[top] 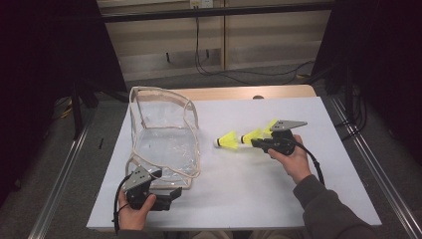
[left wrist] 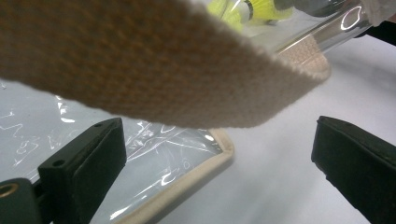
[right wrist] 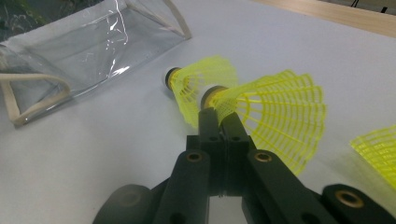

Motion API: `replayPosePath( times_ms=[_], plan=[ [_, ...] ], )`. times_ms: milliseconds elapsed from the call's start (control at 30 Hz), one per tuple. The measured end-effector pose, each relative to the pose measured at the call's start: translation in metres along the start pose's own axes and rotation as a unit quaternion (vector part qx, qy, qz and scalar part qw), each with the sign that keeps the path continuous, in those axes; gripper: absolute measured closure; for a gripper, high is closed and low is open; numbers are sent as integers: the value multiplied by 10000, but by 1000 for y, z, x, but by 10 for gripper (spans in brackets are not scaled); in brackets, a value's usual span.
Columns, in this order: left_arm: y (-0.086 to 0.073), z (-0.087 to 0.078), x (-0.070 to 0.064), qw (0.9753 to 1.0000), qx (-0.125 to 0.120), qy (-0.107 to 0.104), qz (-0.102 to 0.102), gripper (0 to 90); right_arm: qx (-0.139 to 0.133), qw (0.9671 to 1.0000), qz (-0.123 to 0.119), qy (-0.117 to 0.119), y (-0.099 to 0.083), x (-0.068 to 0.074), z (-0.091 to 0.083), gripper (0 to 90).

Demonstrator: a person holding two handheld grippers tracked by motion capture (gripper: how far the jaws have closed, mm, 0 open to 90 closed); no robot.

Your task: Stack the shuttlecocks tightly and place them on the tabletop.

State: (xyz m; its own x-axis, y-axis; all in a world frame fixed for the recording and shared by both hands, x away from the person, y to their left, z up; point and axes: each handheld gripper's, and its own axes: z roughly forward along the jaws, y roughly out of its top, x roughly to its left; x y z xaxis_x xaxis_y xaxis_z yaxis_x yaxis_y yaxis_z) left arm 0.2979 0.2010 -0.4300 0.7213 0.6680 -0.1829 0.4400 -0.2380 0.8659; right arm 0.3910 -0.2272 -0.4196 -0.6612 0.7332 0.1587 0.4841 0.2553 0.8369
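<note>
High view, white table (top: 239, 189), dark curtained room, left gripper (top: 166, 195) agape beside clear bag (top: 164, 139), right gripper (top: 258, 143) pinching shuttlecock (top: 251, 136).

Left tool (top: 171, 193) agape, right tool (top: 255, 143) clamped

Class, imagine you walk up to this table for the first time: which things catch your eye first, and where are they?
Three bright yellow shuttlecocks lie in a row right of the table's middle, and the right gripper is shut on the skirt of the middle shuttlecock. At the left stands a clear plastic bag with cream webbing, the open left gripper at its near corner.
</note>
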Motion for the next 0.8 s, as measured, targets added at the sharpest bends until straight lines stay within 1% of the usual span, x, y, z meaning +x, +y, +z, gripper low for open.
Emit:
replayPosePath(
  times_ms=[167,467,600,700,800],
  plan=[
    [0,0,0,10000,3,4,8,30,17,10000,-47,-13,2,1,4,900],
    [0,0,0,10000,-1,8,3,31,25,10000,-51,-17,3,3,10,900],
    [0,0,0,10000,14,11,14,30,-23,10000,31,2,4,2,11,900],
    [0,0,0,10000,14,10,14,30,-20,10000,-24,-17,5,2,12,900],
    [0,0,0,10000,13,11,11,30,-1,10000,-28,-34,5,2,14,900]
  ],
)
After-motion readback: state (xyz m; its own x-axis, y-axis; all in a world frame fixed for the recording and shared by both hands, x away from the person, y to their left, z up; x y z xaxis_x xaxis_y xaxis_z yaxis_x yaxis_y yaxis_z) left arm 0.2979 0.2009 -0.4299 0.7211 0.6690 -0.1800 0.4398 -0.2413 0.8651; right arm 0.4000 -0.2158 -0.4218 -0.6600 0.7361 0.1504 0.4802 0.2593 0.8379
